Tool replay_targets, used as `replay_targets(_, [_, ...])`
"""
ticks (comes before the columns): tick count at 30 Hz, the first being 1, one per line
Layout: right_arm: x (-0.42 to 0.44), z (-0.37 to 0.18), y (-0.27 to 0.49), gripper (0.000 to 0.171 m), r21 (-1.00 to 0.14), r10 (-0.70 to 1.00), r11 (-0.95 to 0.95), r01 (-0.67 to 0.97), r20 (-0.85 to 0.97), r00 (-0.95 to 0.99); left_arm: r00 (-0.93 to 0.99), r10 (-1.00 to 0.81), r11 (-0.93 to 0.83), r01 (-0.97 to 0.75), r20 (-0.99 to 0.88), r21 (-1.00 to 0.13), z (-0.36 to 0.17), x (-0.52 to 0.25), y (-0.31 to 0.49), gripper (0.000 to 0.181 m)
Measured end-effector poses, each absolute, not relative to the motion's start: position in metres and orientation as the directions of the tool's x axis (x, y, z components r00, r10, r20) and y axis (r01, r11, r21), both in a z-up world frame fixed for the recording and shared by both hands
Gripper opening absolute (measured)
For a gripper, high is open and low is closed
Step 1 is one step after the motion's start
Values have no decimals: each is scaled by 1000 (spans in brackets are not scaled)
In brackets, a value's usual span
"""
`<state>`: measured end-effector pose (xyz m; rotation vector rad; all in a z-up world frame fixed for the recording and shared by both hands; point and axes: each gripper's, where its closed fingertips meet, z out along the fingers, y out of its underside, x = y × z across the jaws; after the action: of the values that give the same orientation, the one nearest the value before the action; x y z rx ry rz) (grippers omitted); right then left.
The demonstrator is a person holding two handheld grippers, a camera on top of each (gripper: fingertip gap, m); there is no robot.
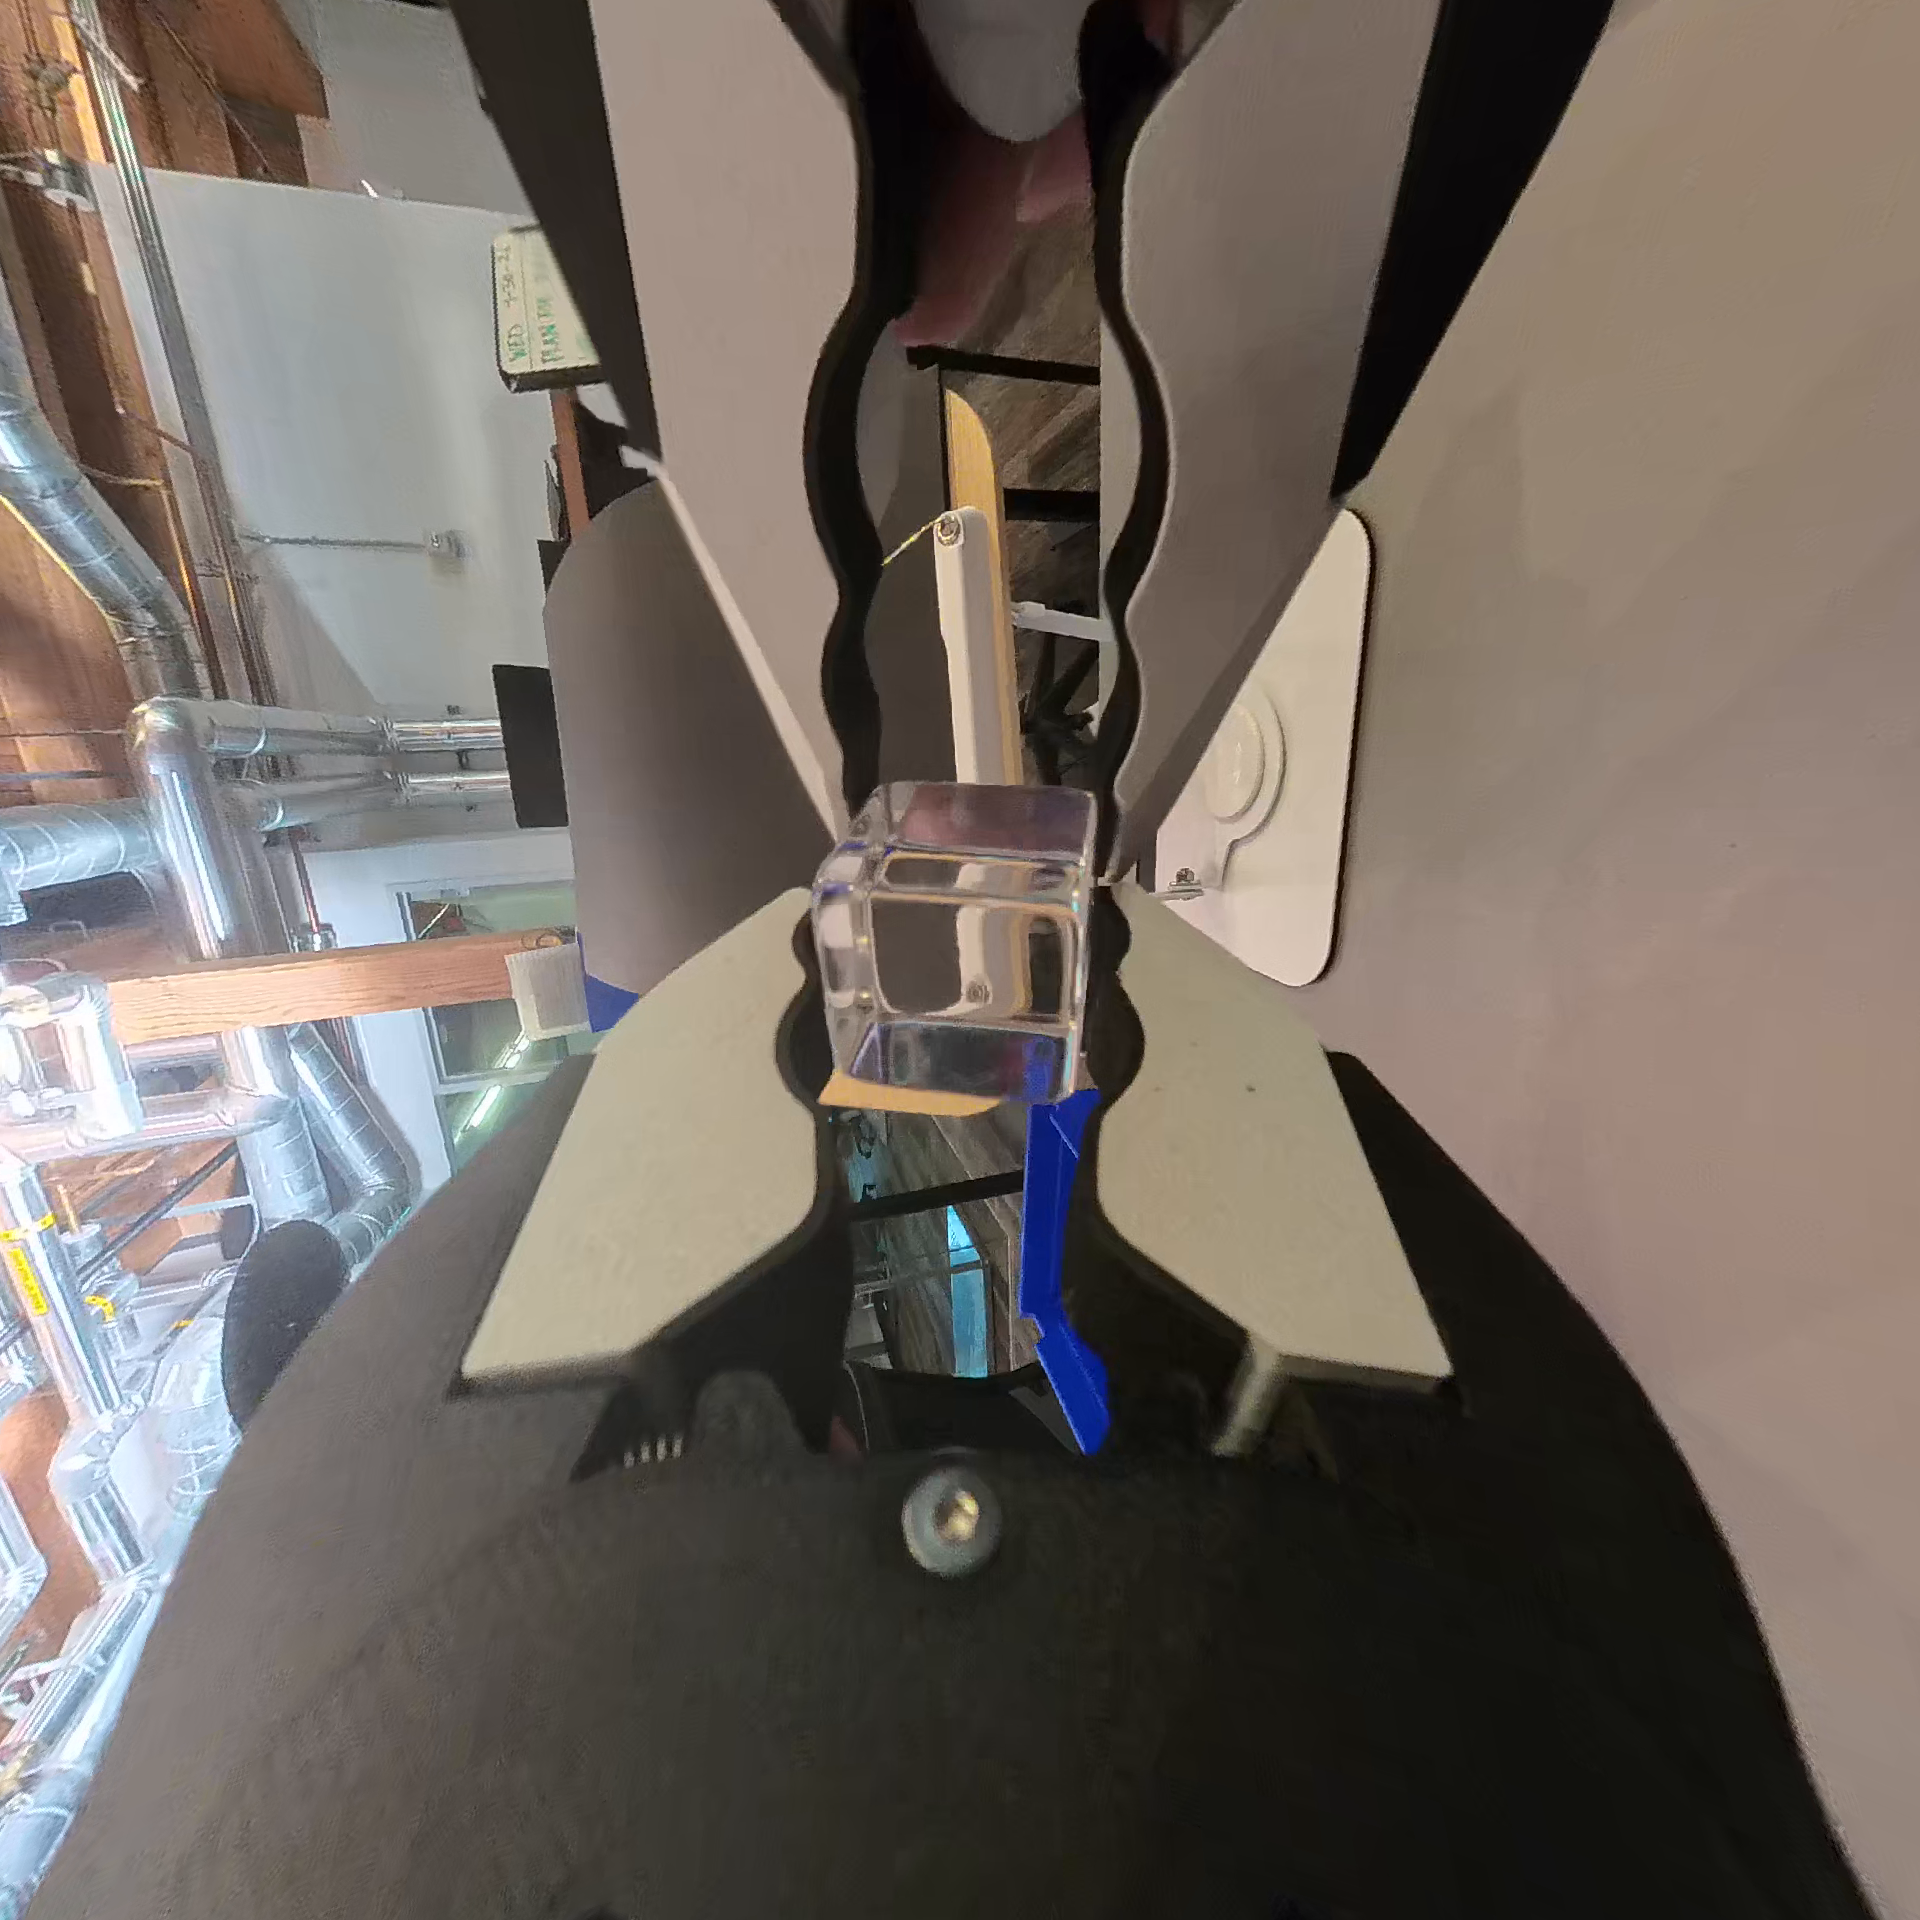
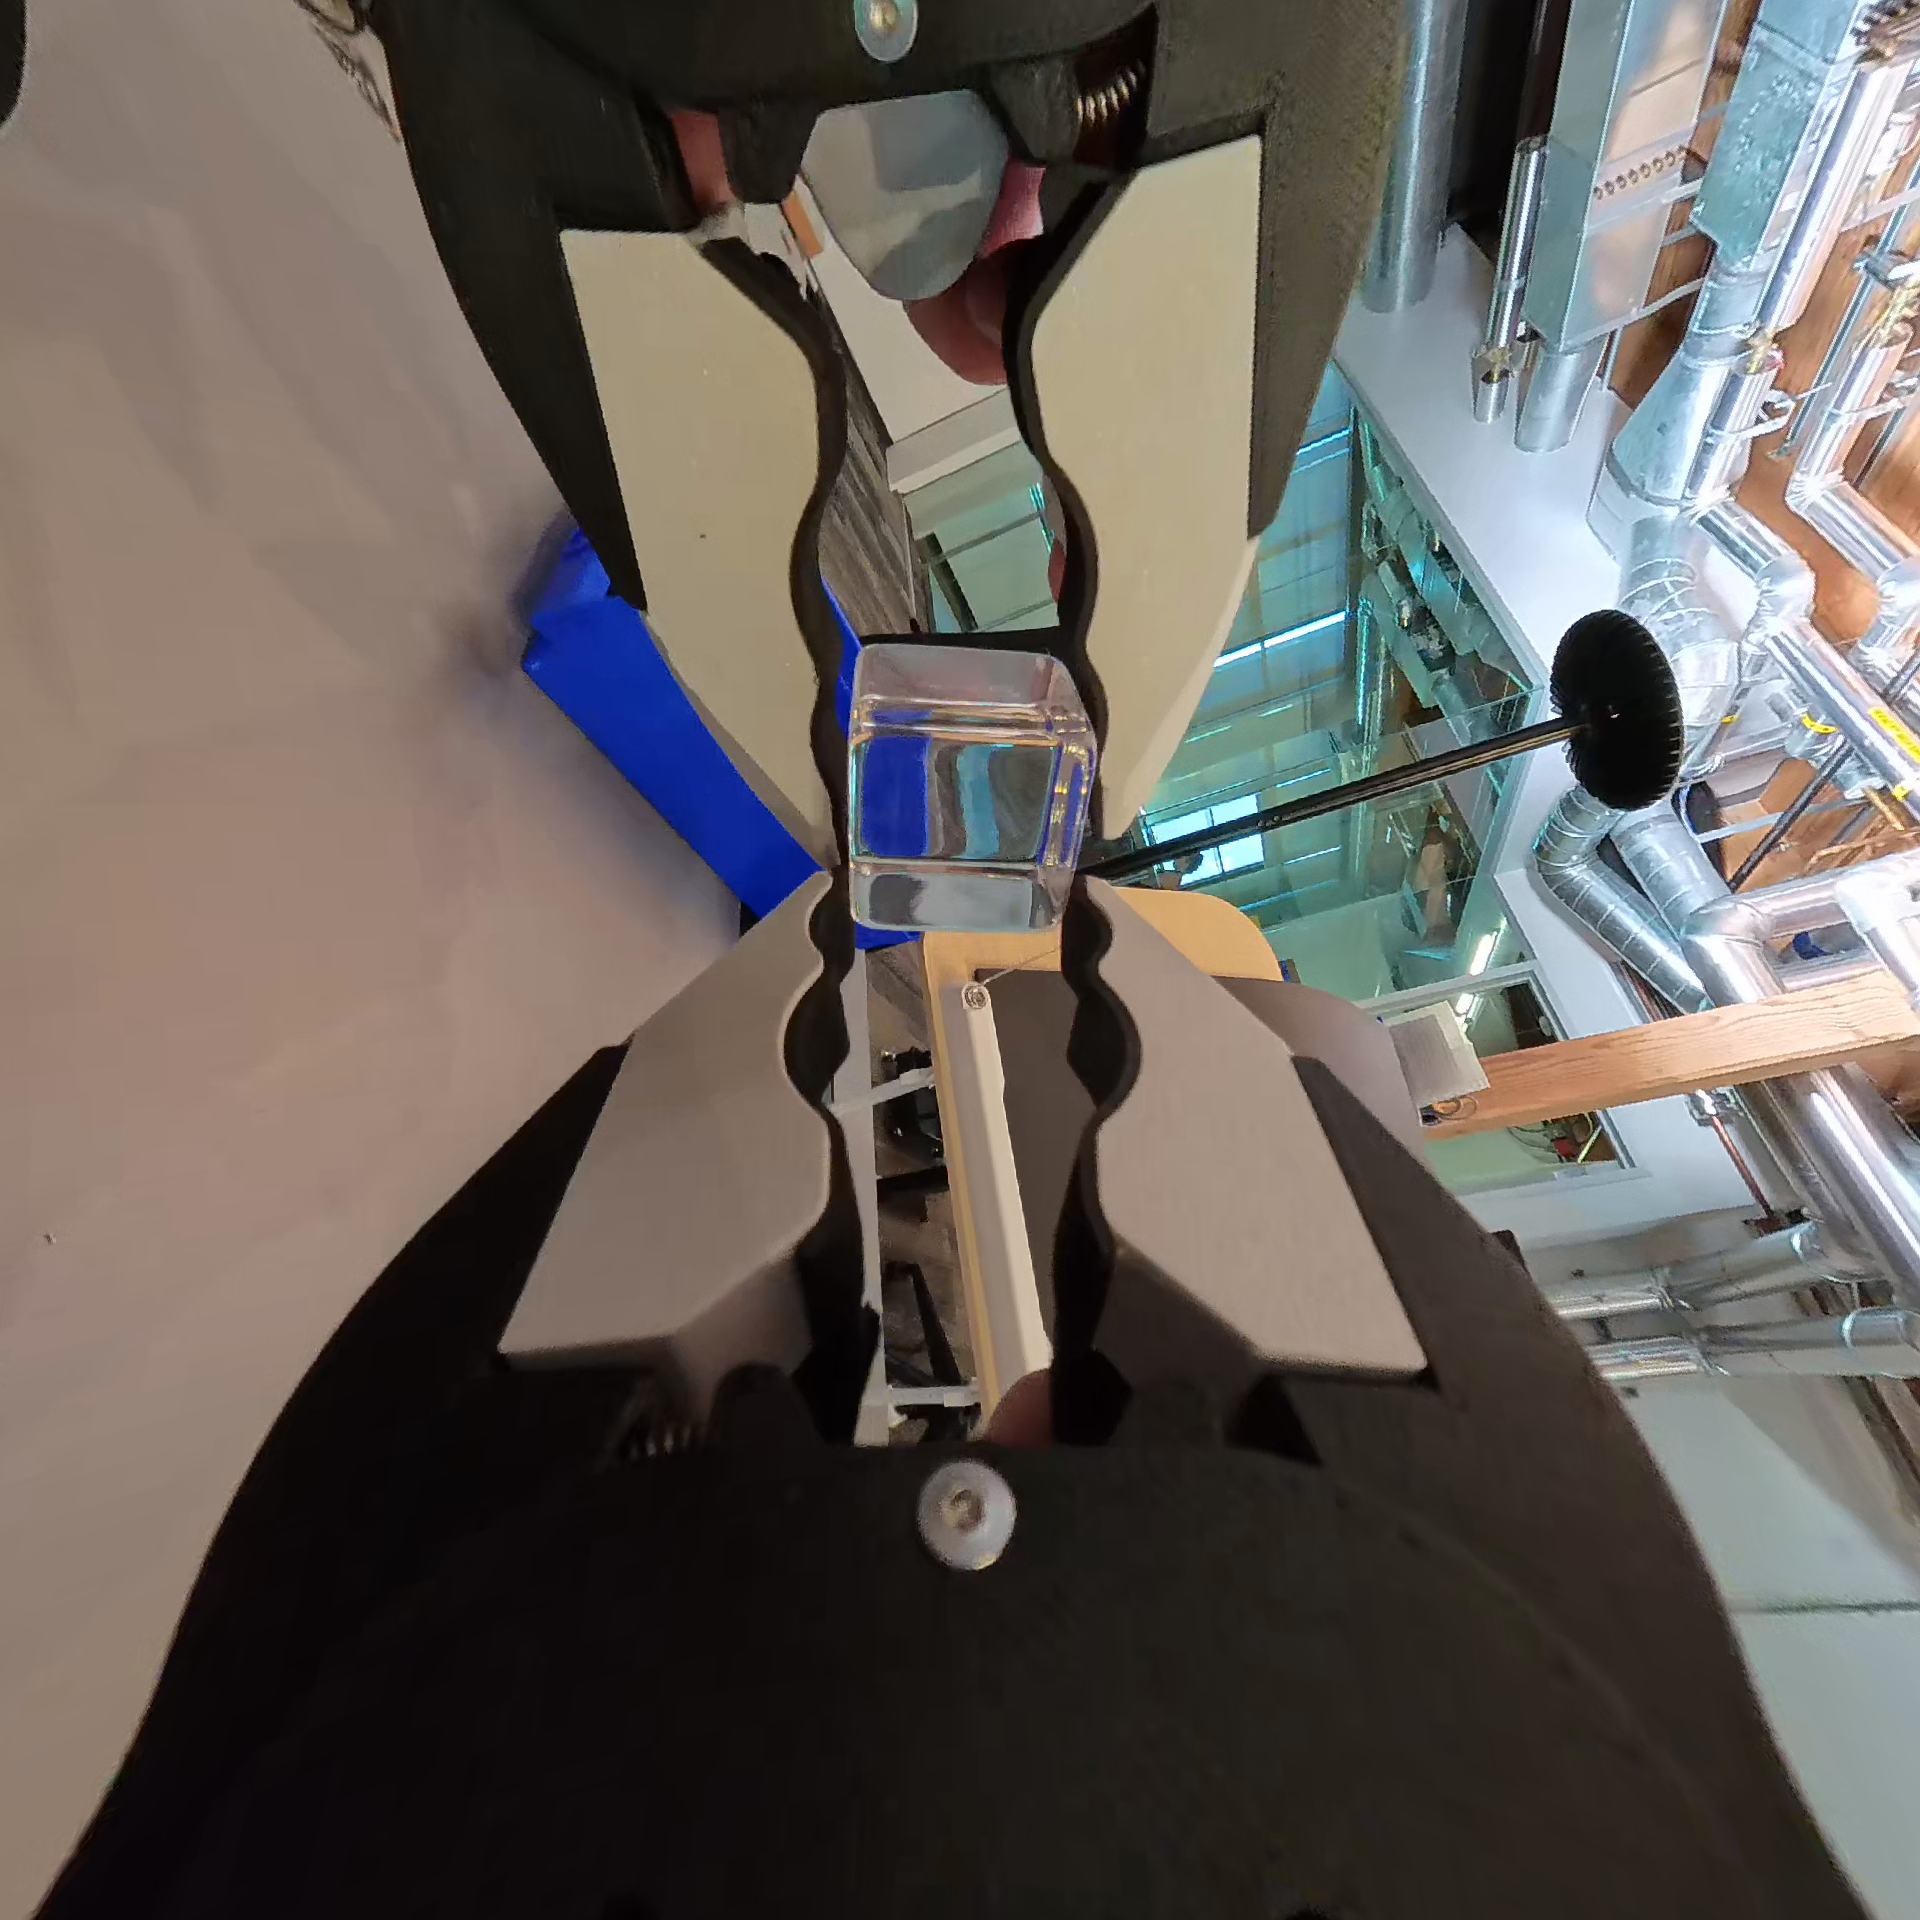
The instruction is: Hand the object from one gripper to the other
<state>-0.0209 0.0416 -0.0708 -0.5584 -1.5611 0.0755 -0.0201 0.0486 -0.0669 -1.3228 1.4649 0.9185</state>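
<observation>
Black-bodied left gripper (image 1: 951,971) is pinching the clear glass cube (image 1: 956,951) between its grey fingertips. Facing it tip to tip, the right gripper (image 2: 961,920) is reaching the cube's (image 2: 971,784) edge, jaws slightly parted, grip uncertain.

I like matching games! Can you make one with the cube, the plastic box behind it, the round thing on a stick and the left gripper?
Things:
1. cube
2. plastic box
3. round disc on a rod
4. left gripper

Matches:
A. black
B. grips the cube
C. see-through
D. blue

Pairs: 1-C, 2-D, 3-A, 4-B
</observation>
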Motion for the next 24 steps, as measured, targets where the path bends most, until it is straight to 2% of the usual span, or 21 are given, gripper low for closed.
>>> replay_targets(4, [-18, -67, 46, 37, -418, 419, 864, 279, 906, 62, 24, -295, 136, -988, -955, -66, -56, -26, 46, 55])
replay_targets(6, [-17, -60, 46, 37, -472, 463, 850, 232, 881, 97, 112, -324, 139, -977, -939, -165, -49, -28, 43, 60])
replay_targets(8, [-15, -49, 45, 37, -551, 532, 821, 151, 834, 146, 280, -397, 146, -921, -874, -362, -42, -26, 37, 64])
replay_targets(10, [-12, -35, 42, 37, -634, 616, 772, 41, 763, 196, 464, -493, 158, -784, -736, -601, -32, -20, 29, 70])
replay_targets(12, [-7, -23, 38, 38, -710, 710, 698, -91, 671, 214, 633, -614, 144, -497, -471, -856, -14, -11, 18, 72])
replay_targets(14, [-2, -12, 34, 37, -770, 802, 596, -228, 562, 202, 676, -724, 63, -134, -137, -989, 7, -8, 11, 71])
replay_targets(16, [2, -3, 27, 38, -831, 905, 420, -365, 414, 99, 641, -763, -13, 104, 77, -995, 17, -12, 12, 71])
replay_targets(18, [6, 3, 21, 38, -870, 969, 176, -460, 235, -75, 636, -767, 11, 149, 87, -989, 16, -12, 13, 71])
replay_targets(21, [12, 7, 23, 38, -858, 961, -114, -500, 33, -275, 744, -633, 252, -62, -213, -966, 14, -15, 17, 67])
replay_targets(24, [13, 5, 22, 37, -839, 918, -252, -482, -49, -393, 717, -273, 511, -456, -641, -729, 19, -18, 17, 62])
